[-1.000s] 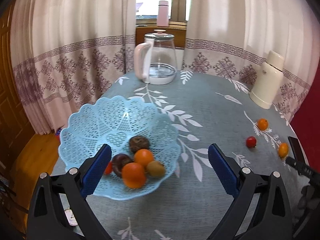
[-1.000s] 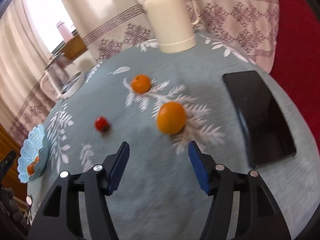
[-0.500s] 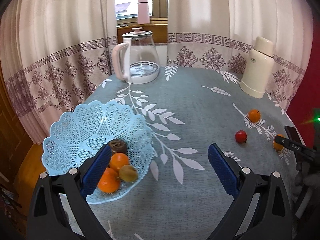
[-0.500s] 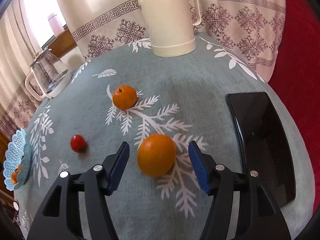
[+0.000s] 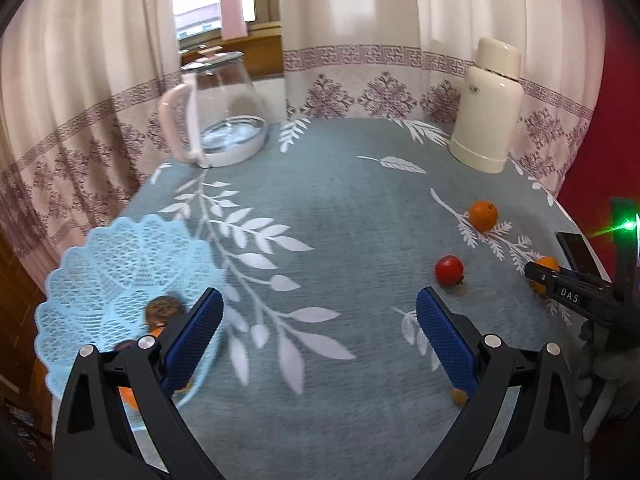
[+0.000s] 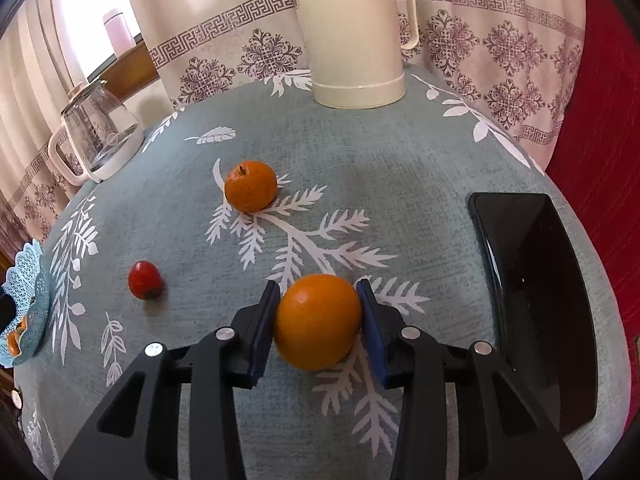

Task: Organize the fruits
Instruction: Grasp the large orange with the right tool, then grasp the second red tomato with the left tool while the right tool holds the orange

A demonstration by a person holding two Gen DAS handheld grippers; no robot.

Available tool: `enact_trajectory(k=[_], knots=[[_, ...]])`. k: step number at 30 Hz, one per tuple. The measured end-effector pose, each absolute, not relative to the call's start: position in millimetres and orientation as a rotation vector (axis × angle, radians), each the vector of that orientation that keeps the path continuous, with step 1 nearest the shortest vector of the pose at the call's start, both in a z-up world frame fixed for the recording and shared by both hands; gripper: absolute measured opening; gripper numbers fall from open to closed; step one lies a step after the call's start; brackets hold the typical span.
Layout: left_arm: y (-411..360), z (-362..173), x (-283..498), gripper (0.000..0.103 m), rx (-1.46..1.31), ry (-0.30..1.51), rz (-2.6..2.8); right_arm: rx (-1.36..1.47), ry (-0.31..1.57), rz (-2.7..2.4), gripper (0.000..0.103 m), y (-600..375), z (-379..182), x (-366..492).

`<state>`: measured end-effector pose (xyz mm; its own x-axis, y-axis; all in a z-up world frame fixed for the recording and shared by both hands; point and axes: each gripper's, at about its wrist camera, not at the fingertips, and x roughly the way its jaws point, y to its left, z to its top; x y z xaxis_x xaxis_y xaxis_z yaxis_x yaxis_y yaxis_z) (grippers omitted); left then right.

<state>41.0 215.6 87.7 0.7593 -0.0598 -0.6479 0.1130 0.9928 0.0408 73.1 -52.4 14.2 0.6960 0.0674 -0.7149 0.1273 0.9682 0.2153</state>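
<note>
My right gripper is shut on a large orange that rests on the teal tablecloth; both blue pads press its sides. A smaller orange lies farther back, and a small red fruit sits to the left. In the left wrist view, my left gripper hangs open over bare cloth, holding nothing. The blue lace basket with several fruits sits at its left, partly hidden behind the left finger. The red fruit and the far orange lie to the right.
A glass kettle and a cream thermos stand at the table's back. A black phone lies right of the held orange, near the table edge. Curtains hang behind the table. A small orange object peeks beside my left gripper's right finger.
My right gripper moved forward around the large orange and shut on it. The left gripper swung to the right, so the basket slid to the left edge of its view.
</note>
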Motion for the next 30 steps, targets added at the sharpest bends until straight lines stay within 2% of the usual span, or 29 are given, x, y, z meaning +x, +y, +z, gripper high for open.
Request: enact_trajectory(k=[11, 19, 23, 30], knots=[[157.3, 58.0, 81.8, 0.097, 0.121, 0.782, -0.267, 0.307, 0.797, -0.010, 0.040, -58.1, 11.6, 72.0], [136.0, 38.8, 104.3, 0.077, 0.123, 0.855, -0.321, 0.312, 0.797, -0.006, 0.041, -60.0, 10.9, 72.1], [124.2, 32.1, 110.9, 0.071, 0.135, 0.878, -0.349, 0.314, 0.797, -0.005, 0.041, -59.7, 10.8, 71.8], [113.6, 24.9, 118.8, 0.052, 0.142, 0.903, -0.367, 0.314, 0.797, -0.005, 0.041, -59.8, 11.0, 71.7]])
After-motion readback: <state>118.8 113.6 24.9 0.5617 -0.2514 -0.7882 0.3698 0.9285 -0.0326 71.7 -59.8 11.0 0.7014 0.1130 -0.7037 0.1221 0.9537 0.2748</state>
